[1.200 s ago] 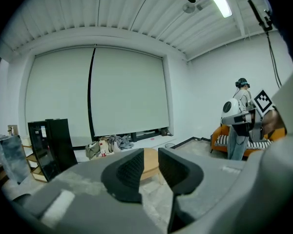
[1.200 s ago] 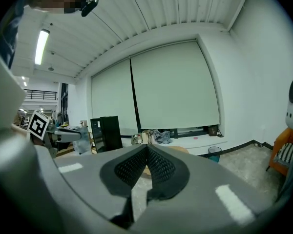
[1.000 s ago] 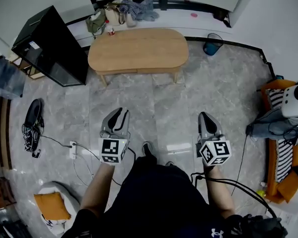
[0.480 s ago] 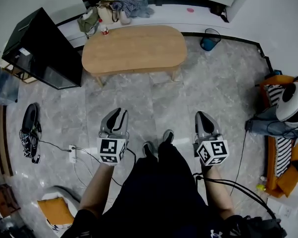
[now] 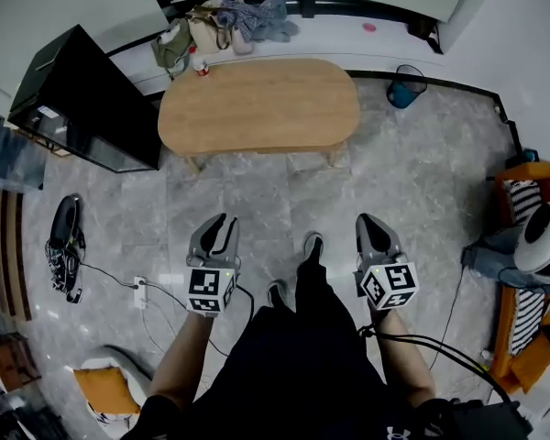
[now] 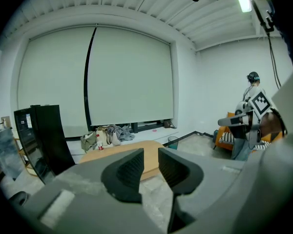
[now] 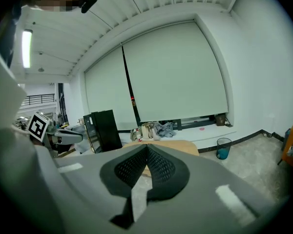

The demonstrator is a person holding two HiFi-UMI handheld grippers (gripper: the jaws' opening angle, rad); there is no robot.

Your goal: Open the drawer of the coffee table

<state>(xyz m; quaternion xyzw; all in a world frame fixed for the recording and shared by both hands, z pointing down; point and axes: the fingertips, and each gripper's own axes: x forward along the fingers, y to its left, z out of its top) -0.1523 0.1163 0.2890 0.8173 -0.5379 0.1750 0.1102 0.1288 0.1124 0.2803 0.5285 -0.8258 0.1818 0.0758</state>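
The oval wooden coffee table stands on the grey tile floor ahead of me, near the window ledge. No drawer front shows from above; only the table's near edge is visible. My left gripper is held over the floor, well short of the table, jaws slightly apart and empty. My right gripper is level with it, jaws shut on nothing. In the left gripper view the table lies beyond the open left gripper. The right gripper view shows the table behind the shut right gripper.
A black cabinet stands left of the table. A blue bin sits to its right. Bags and clothes lie on the ledge behind. Cables and a power strip are at the left, an orange chair at the right.
I have stepped toward the table, one foot now forward between the grippers. Both grippers advanced and dropped a little. Their jaws look the same.
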